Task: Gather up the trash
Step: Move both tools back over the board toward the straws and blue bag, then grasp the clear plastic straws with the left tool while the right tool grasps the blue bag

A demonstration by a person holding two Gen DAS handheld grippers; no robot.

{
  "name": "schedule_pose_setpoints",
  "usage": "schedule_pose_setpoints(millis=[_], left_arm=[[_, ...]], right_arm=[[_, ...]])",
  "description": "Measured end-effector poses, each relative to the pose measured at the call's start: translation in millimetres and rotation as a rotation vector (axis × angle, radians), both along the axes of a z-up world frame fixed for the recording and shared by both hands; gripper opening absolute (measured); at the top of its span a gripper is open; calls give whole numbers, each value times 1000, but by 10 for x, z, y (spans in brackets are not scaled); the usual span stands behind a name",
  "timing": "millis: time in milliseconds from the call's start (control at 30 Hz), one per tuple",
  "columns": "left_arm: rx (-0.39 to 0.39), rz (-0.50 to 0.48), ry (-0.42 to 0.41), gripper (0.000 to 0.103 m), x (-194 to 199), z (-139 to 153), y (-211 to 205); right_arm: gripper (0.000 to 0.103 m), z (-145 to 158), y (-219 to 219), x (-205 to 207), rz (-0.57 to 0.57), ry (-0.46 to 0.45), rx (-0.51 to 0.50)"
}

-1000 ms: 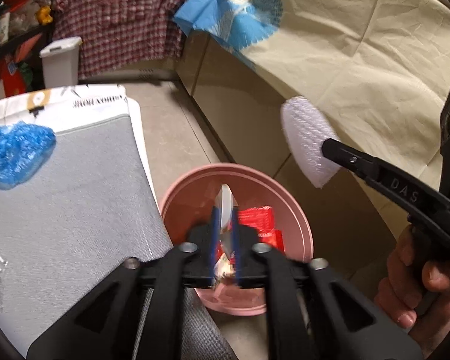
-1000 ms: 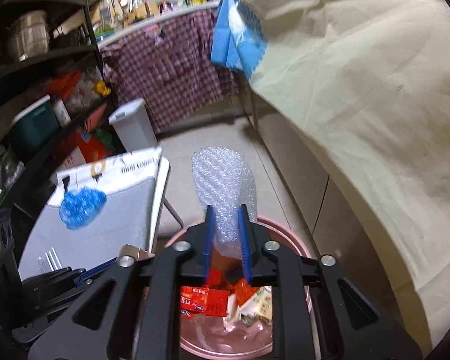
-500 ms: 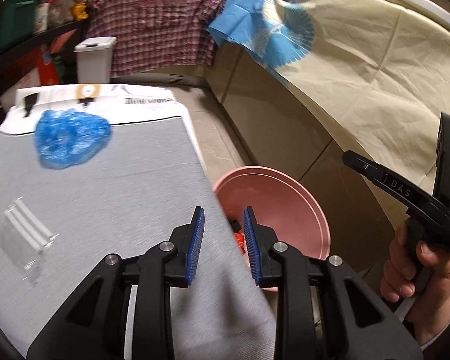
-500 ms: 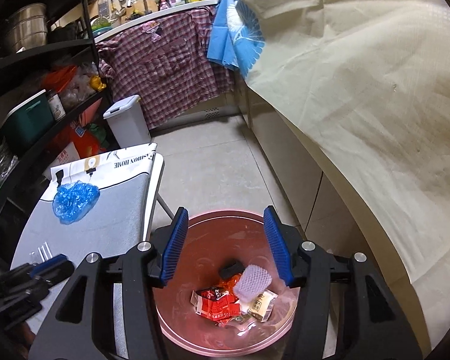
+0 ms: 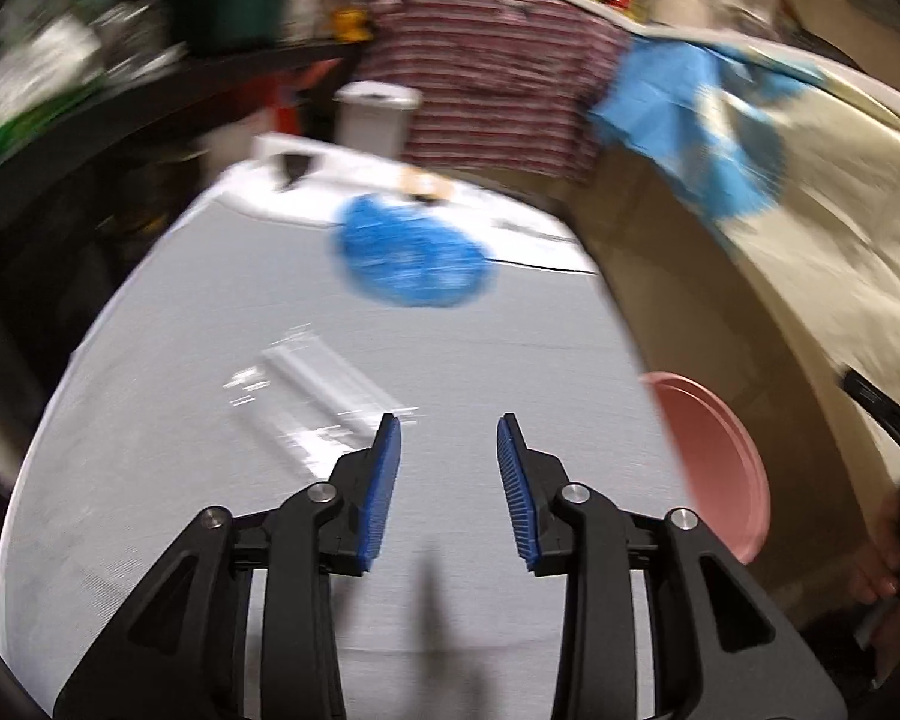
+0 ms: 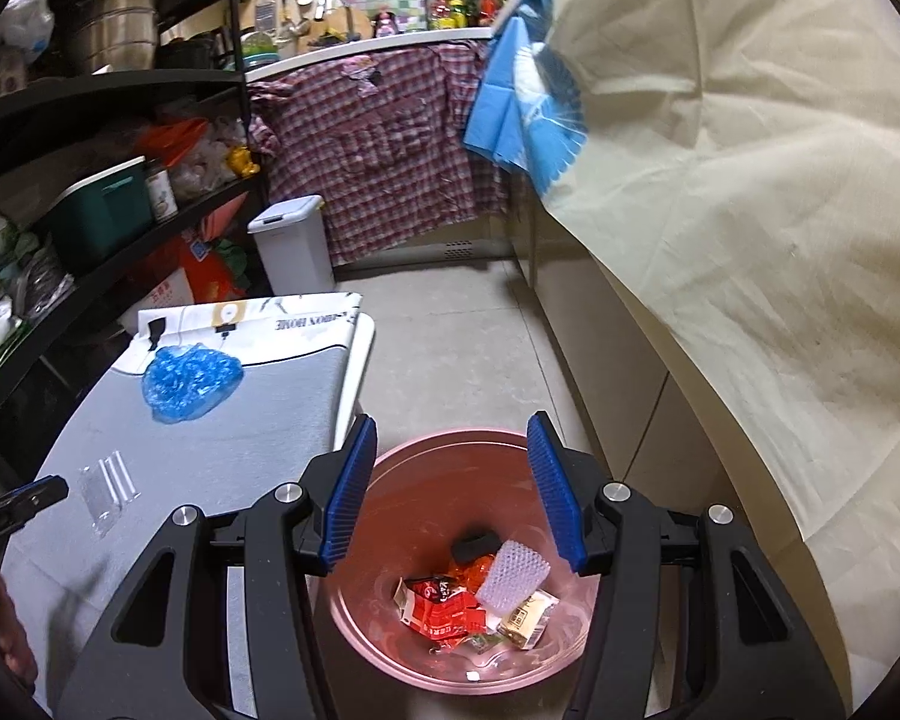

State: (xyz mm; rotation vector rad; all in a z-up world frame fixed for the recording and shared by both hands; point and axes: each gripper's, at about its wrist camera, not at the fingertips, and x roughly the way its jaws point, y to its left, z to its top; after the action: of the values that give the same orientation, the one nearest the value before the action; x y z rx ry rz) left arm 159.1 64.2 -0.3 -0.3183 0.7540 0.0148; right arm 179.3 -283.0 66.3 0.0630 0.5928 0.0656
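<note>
**Both tools empty, two pieces still on the ironing board**

Left tool (image 5: 448,438): jaws parted, have just been opening, nothing between them. It hangs over the grey ironing board (image 5: 180,480), aimed at the clear plastic wrapper (image 5: 324,396), which lies mid-board just ahead and to the left of the pads. Left view is motion-blurred, so wrapper outline is vague.

Right tool (image 6: 448,480): jaws apart, have just widened, empty, hovering over the pink basin (image 6: 390,648) on the floor beside the board's right edge. The basin holds the bubble wrap piece (image 6: 513,573), red sachets (image 6: 444,606) and a small black item (image 6: 475,545).

Blue crumpled plastic (image 6: 189,381) sits near the board's far end, well apart from the wrapper.

Risks, as I read it:
- Wrapper is flat, transparent and thin. The pads may close on the board cover or slide over the film and come up empty.
- A steep approach could snag the fabric cover.
- Light film can slip from the pads or drift past the basin rim when released.
- The blue plastic is easy to skip, being farthest from the basin.
</note>
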Motion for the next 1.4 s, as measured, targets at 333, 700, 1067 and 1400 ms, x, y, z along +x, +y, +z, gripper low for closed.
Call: schedule_pose_setpoints(millis=[333, 700, 1067, 1400], left_arm=[[-26, 148, 59, 44, 204, -468, 319], [-84, 157, 105, 43, 403, -652, 386], [14, 131, 62, 3, 462, -533, 422], [20, 184, 50, 3, 444, -544, 666]], right_arm=[[53, -30, 352, -55, 86, -16, -117], [53, -147, 726, 147, 179, 50, -39], [53, -325, 1683, 749, 312, 70, 22], [53, -741, 2317, 1478, 344, 177, 108]])
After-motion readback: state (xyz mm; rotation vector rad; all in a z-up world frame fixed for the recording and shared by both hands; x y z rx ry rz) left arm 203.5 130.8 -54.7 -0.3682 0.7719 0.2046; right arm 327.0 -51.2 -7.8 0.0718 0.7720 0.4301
